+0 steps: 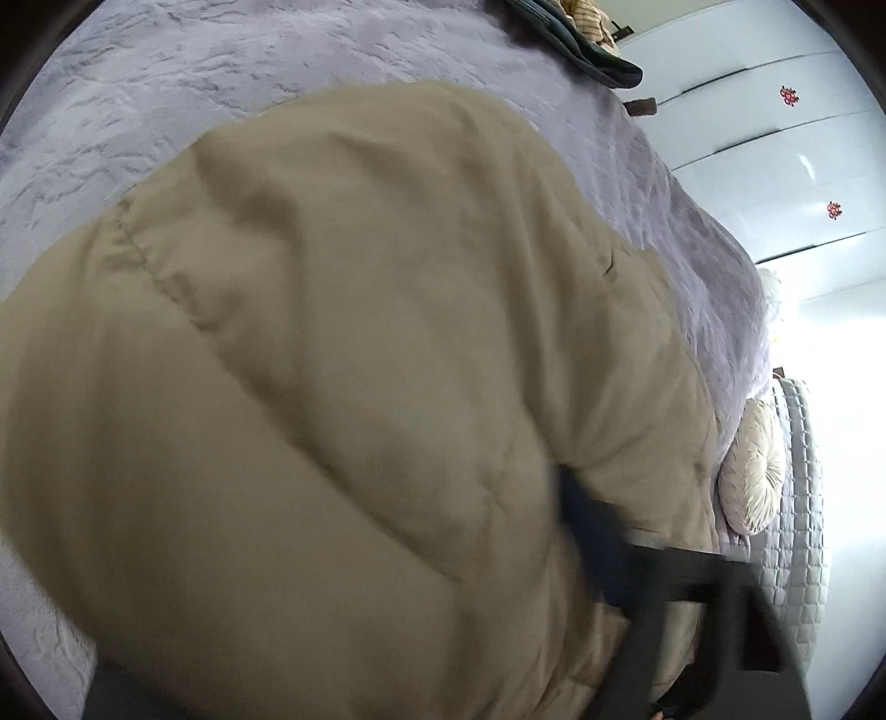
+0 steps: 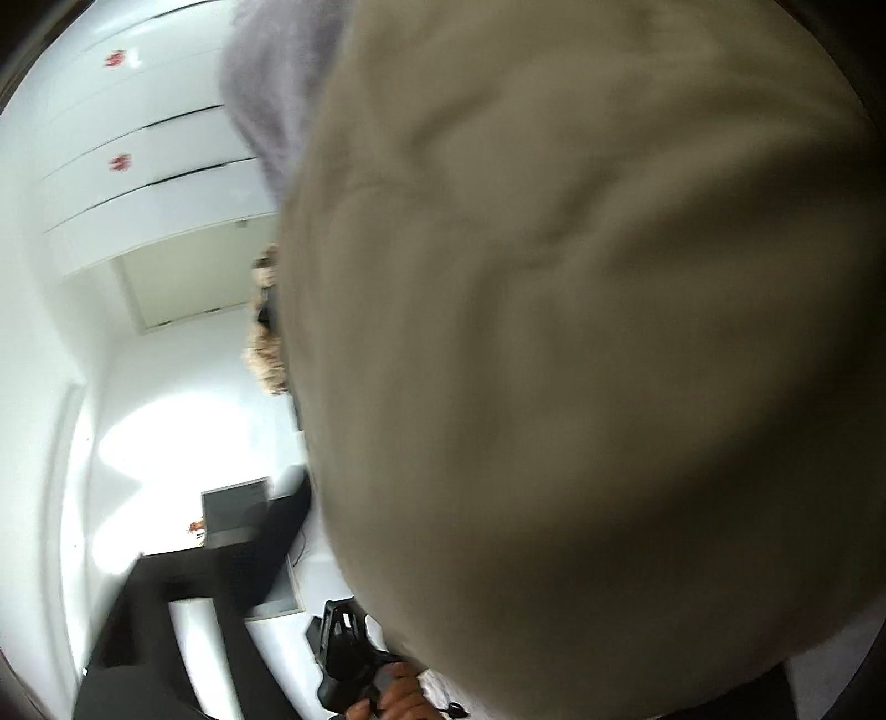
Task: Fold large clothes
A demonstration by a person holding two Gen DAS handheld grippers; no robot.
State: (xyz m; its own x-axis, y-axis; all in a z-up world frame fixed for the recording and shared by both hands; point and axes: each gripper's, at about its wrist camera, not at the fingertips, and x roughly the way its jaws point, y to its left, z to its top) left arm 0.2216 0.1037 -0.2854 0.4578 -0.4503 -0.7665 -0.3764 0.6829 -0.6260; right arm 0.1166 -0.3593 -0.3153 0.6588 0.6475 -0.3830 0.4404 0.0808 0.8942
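Clearly both hands tilt downward over the tan quilted coat (image 1: pixel 343 387); neither gripper's state is discernible.

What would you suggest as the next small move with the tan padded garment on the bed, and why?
Probably lower it and spread it flat: the tan garment is bunched and puffed over the grey bedspread, filling both wrist views, so no edge lies straight enough to fold yet.

The padded tan coat (image 1: pixel 343 399) bulks over most of the grey bed cover (image 1: pixel 166 94), blocking the centre and everything from four to nine o'clock. Open cover lies from ten to twelve o'clock. At one o'clock a heap of dark clothes (image 1: pixel 587 50) sits at the bed's edge; at four o'clock a cream cushion (image 1: pixel 756 465) closes the way.
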